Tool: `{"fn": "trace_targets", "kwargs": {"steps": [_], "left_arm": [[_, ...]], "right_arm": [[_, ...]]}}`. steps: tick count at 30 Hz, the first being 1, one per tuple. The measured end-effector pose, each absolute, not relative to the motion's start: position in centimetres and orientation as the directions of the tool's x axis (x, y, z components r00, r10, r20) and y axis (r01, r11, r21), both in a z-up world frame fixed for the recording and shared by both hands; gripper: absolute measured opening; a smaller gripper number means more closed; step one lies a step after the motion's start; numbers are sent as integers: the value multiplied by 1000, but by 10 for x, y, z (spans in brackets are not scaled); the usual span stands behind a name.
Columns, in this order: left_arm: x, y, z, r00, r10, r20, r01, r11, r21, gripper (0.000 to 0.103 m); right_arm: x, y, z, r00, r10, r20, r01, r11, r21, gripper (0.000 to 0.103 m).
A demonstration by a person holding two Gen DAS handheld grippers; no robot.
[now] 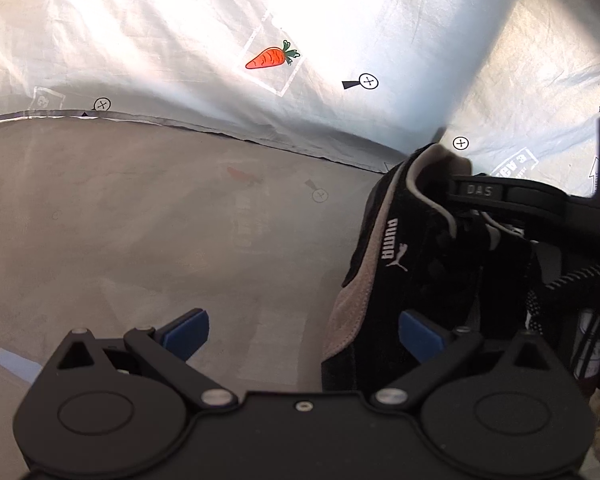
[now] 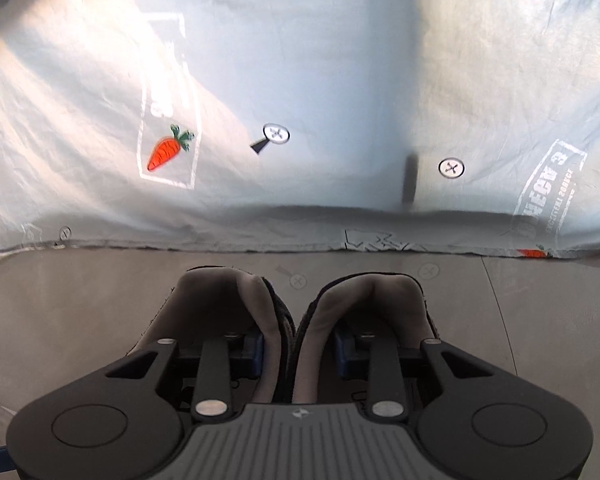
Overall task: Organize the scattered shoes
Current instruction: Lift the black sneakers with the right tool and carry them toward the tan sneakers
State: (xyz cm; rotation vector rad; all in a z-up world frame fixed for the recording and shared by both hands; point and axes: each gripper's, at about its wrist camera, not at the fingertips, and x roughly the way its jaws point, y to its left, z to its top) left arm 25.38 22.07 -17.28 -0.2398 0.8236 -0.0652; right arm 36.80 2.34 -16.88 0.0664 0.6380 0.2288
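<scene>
Right wrist view: two black shoes with grey linings side by side, heels away from the camera, directly ahead of the right gripper (image 2: 299,348). Left shoe (image 2: 224,312) and right shoe (image 2: 374,312) touch along their inner collars. One blue pad sits inside each opening, with the two adjoining collar walls pinched between them; the jaws look narrowed onto that double wall, so both shoes seem taken as a pair.

Handling, my judgement: padded collars are soft and will compress, so the grip may sag; shoes light, toes likely to droop when lifted. Inner collars are the sensible hold.

Left wrist view: left gripper (image 1: 302,338) spread wide, nothing between its pads. A black-and-beige suede shoe (image 1: 380,280) lies just right of it.

Grey floor (image 2: 100,320) beneath; pale sheet (image 2: 300,80) with a carrot print (image 2: 166,154) hangs beyond.
</scene>
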Motion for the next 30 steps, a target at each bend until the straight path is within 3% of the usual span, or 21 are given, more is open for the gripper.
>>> {"fn": "trace_targets", "kwargs": {"steps": [6,18,23,30], "left_arm": [[228,219,-151,715,-134,-686,-42,971,-234,103],[164,190,-95,800,-158,-579,15,970,-243,103],[143,165,-82,806,-201,-557,82,970,-231,103],[121,104,-84,777,-258,-575,157,963,-220,103]], "right_arm": [[296,-4,-120,885,238,-400,-197,970,142,33],[197,-87,-15,998,45,-39,-40,991,130,32],[146,-148,1,998,-58,-6,58,991,122,32],[59,-230,-30,960,-248,-132,261,961,92,33]]}}
